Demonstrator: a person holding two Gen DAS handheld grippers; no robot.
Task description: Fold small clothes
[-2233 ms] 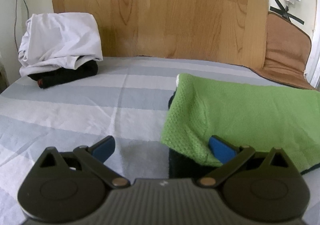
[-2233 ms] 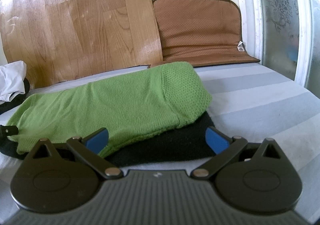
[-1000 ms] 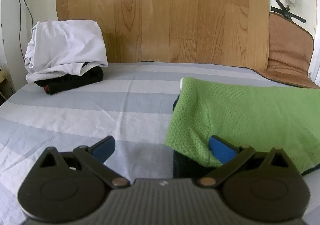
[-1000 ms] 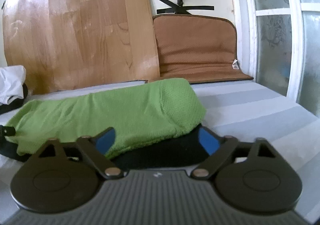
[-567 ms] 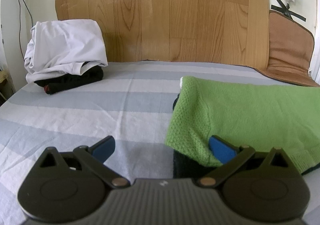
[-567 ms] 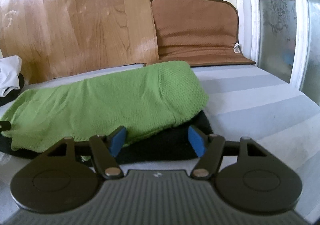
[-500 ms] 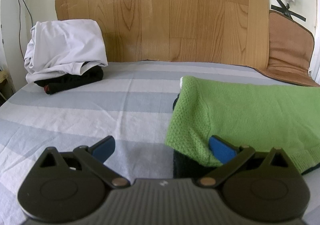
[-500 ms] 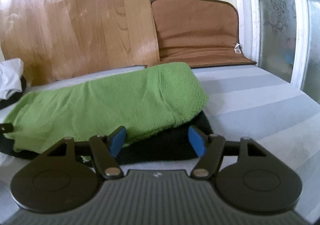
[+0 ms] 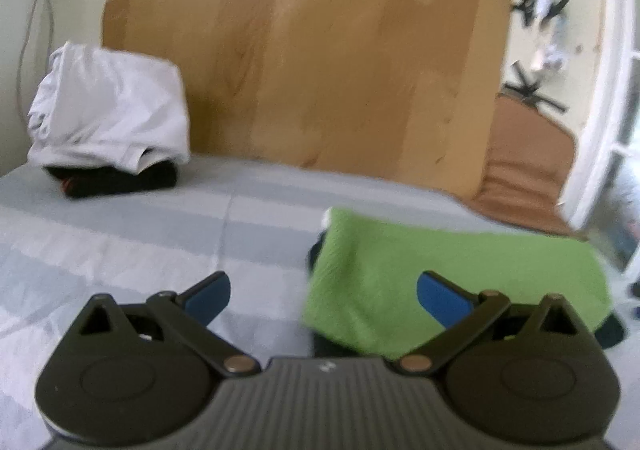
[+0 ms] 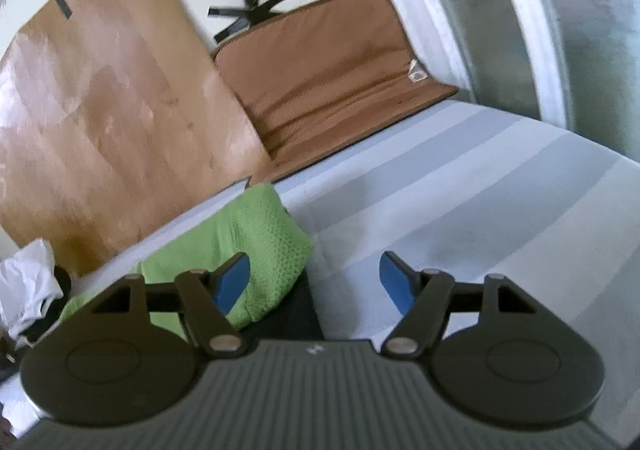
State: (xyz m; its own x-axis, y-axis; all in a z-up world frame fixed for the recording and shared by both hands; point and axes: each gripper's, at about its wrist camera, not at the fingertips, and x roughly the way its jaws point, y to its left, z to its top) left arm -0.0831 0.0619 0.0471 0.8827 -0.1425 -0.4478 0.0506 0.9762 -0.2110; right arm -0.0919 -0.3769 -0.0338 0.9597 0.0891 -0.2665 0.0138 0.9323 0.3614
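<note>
Both tongs, left (image 9: 322, 296) and right (image 10: 314, 282), have lifted off the green garment (image 9: 460, 274), jaws apart.

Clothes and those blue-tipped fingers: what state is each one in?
Green knit top: folded, lying on a dark garment.
Dark garment: flat beneath the green top.
White garment: bundled on a black one.
Left gripper: open, empty.
Right gripper: open, empty.

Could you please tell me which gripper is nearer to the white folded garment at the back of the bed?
Left. The left gripper faces the white folded garment across open bedsheet; the right gripper is further off, with the green knitted garment in between.
</note>
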